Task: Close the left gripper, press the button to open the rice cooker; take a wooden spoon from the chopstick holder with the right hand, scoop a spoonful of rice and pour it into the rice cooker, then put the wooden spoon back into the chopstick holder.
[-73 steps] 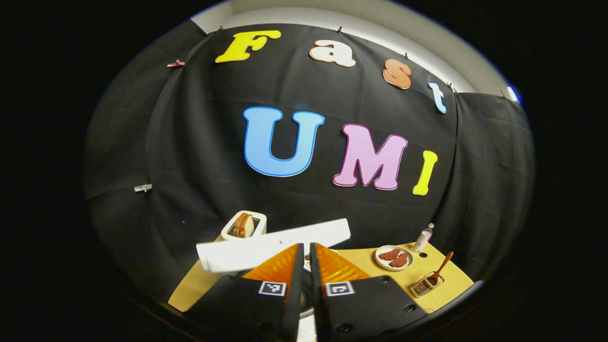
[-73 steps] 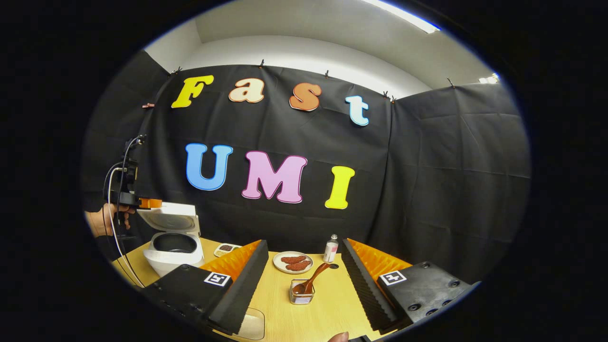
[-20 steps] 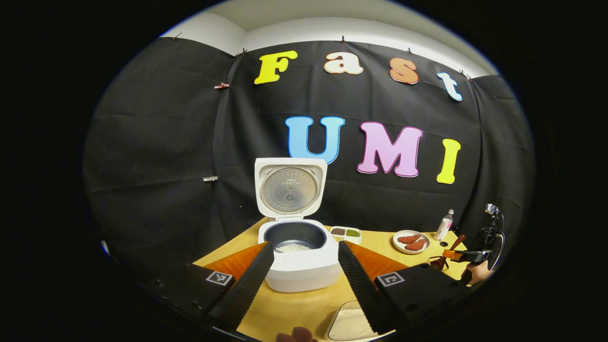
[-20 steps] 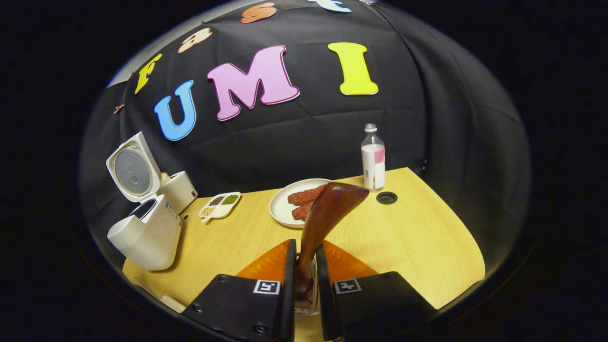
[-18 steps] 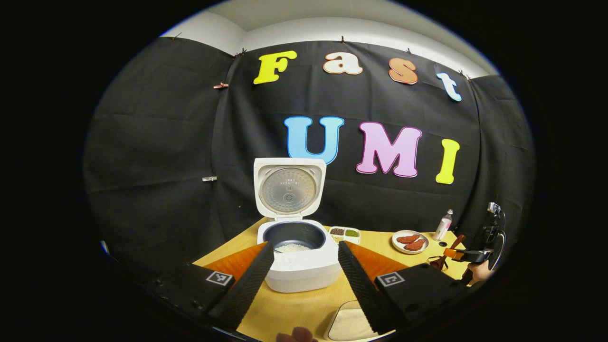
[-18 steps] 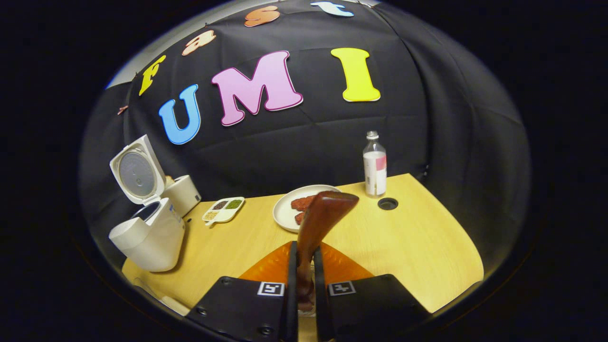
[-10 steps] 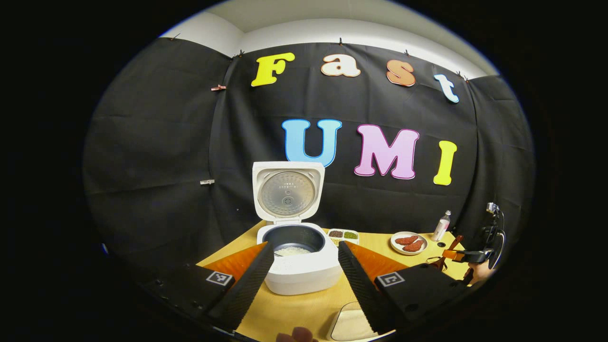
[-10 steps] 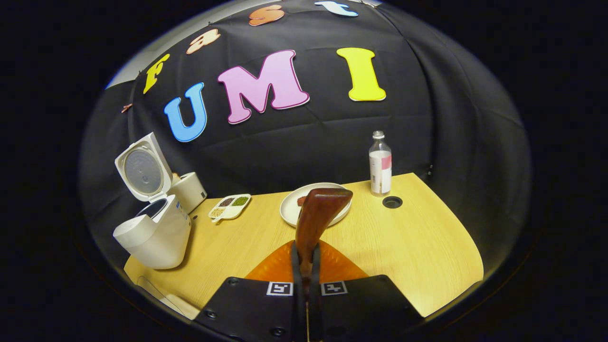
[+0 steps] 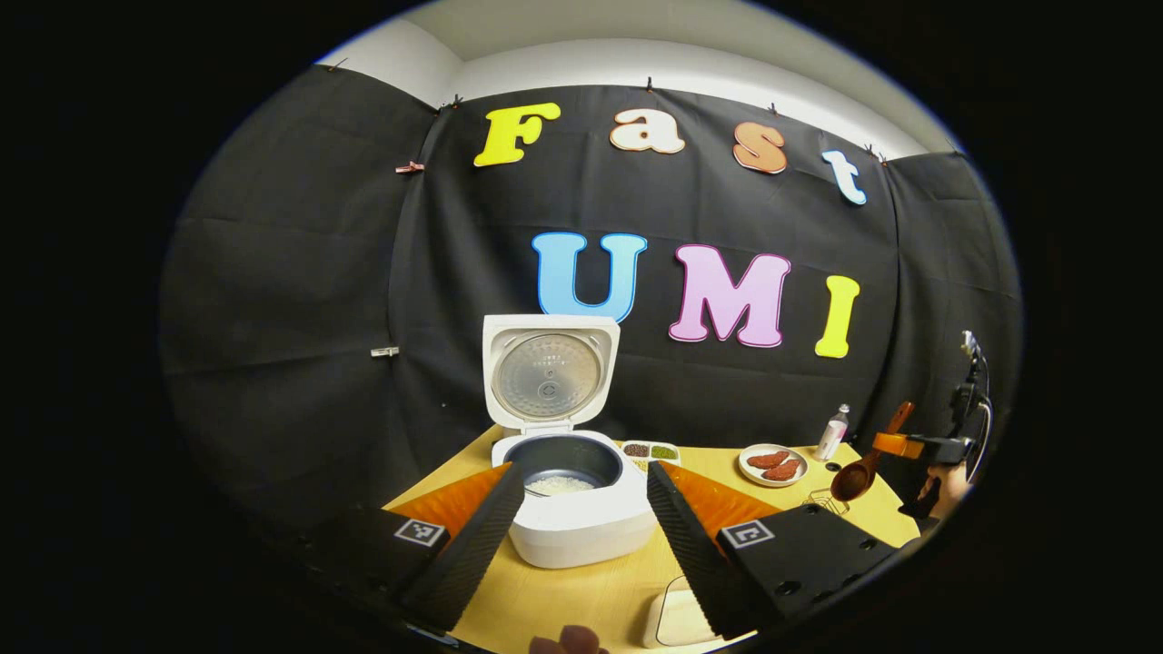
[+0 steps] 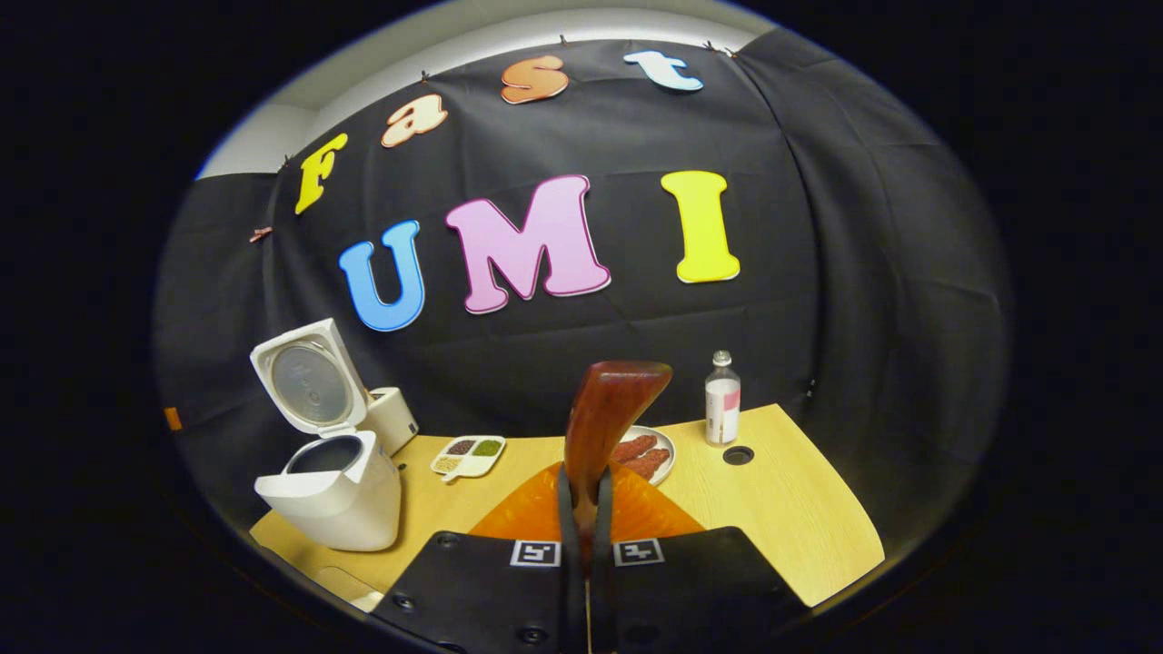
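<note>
in the left gripper view, the left gripper (image 9: 581, 509) is hanging low over the wooden table (image 9: 581, 595) with its two fingers spread wide apart, pinching nothing. between them the white rice cooker (image 9: 577, 518) is standing with its lid (image 9: 550, 372) swung fully up, and a patch of white rice (image 9: 559, 485) is lying in the dark inner pot. just behind the cooker a small divided dish of beans (image 9: 651, 451) is sitting, and farther right a plate of reddish meat slices (image 9: 772, 463) and a small bottle (image 9: 830, 434) are standing near the booth wall. at the far right the right gripper (image 9: 895, 444) is being held up in a hand (image 9: 945, 486) – it is gripping the wooden spoon (image 9: 863, 468), whose bowl is hanging down just above the wire chopstick holder (image 9: 822, 500). a pale tray (image 9: 672, 618) is peeking out at the near table edge beside a fingertip (image 9: 568, 641).

in the right gripper view, the right gripper (image 10: 586, 509) is pressing both fingers together on the wooden spoon (image 10: 604, 413), whose handle is rising up out of the pinch and flaring at the top. beyond it the plate of meat slices (image 10: 647, 454) is partly hiding behind the handle, the bottle (image 10: 722, 398) is standing upright near a round hole in the table (image 10: 738, 455), and the divided bean dish (image 10: 468, 454) is lying toward the left. the rice cooker (image 10: 336, 495) is sitting at the left end of the table (image 10: 781, 518) with its lid (image 10: 304, 377) up – a white toaster (image 10: 392, 418) is standing just behind it.
</note>
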